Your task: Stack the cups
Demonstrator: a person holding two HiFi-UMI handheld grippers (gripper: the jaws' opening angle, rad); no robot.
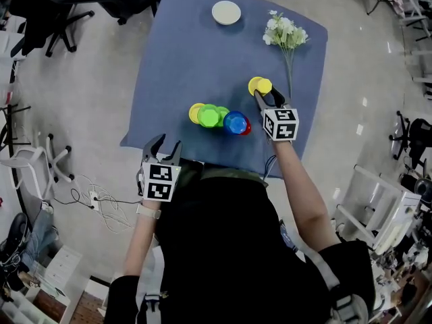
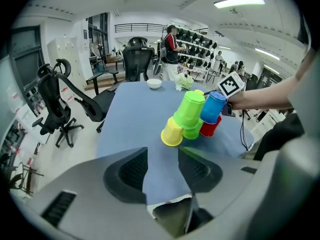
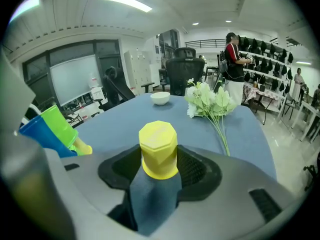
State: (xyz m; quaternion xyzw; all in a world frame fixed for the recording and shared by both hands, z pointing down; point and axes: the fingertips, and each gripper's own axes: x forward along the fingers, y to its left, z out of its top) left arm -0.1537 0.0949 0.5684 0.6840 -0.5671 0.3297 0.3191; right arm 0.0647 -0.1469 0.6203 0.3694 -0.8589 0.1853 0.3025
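Right gripper view: right tool [image 3: 160, 160] clamps upturned yellow cup [image 3: 159, 143], clustered cups [image 3: 50, 131] at nine o'clock; left tool [image 2: 162, 169] gapes empty.

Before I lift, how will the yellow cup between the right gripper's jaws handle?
The yellow cup looks like thin plastic, so probably light and slightly squashy. Upside down with its wide rim on the blue cloth, it seems unlikely to tip. Its smooth tapered sides might slip in the right gripper.

Open office or lab, swivel chairs [image 2: 59, 105], whiteboard [image 3: 71, 77], shelving [image 3: 260, 49], strip lights [image 2: 239, 2]
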